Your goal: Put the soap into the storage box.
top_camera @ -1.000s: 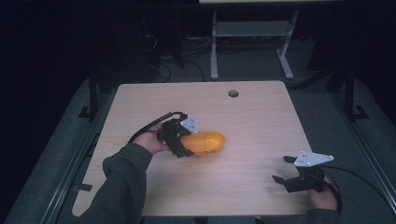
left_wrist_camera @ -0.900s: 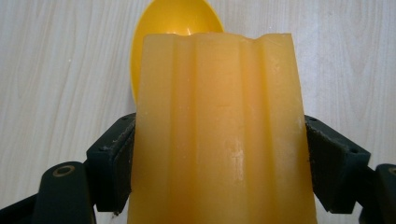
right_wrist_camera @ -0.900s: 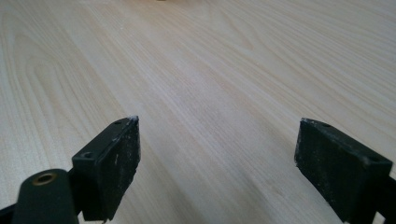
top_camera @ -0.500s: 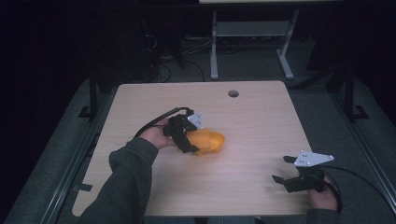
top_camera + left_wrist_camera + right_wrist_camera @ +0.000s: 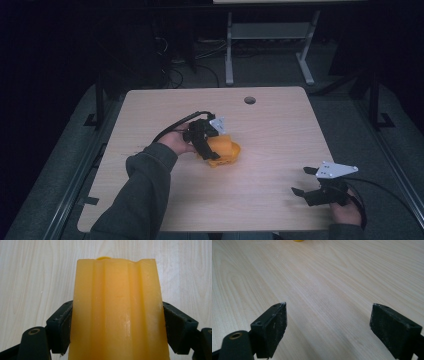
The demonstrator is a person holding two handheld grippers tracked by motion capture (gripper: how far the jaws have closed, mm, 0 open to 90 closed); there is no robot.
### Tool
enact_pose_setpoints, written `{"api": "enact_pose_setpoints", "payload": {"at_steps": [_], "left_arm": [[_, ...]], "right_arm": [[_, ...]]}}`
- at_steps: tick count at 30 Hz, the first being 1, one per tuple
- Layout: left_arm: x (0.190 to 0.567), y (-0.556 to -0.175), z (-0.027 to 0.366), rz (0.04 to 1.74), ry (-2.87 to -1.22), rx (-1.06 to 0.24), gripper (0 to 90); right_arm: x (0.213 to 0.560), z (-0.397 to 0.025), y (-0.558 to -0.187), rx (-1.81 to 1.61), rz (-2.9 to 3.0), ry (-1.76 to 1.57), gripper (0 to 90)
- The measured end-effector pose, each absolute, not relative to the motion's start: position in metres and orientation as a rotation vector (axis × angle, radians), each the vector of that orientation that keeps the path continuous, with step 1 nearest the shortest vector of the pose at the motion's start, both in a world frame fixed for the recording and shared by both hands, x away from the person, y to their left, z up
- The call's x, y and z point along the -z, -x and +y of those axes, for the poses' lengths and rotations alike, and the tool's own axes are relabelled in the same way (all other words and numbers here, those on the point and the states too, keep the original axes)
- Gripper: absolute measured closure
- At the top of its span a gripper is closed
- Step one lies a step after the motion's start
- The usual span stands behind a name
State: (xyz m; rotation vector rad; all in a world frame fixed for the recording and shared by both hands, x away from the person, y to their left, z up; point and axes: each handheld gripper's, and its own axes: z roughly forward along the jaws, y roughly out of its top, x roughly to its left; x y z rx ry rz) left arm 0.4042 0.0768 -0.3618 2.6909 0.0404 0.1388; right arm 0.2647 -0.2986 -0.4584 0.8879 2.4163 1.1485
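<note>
The orange block (image 5: 223, 151) is clamped in the left tongs (image 5: 212, 149) near the worktop (image 5: 280, 125) centre, long axis along the jaws. The right tongs (image 5: 301, 181) are held wide, well apart, near the front right corner.

Black two-jaw left gripper (image 5: 209, 145) and right gripper (image 5: 303, 181) carry grey plates, black cables; dark grey sleeve (image 5: 142, 192).

The high view looks forward and down over the whole desk (image 5: 270, 130) from the person's side. The left gripper view sits very close behind an orange block (image 5: 117, 312), facing bare wood. The right gripper view looks low across the desk, catching the block's edge (image 5: 298, 240) far off.
</note>
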Motion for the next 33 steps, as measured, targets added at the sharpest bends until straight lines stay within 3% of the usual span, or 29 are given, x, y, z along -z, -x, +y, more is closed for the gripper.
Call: {"api": "enact_pose_setpoints", "payload": {"at_steps": [33], "left_arm": [[0.383, -0.423, 0.05, 0.044, -2.722, -0.087, 21.0]], "right_arm": [[0.457, -0.298, -0.263, -1.156, 2.416, -0.887, 13.7]]}}
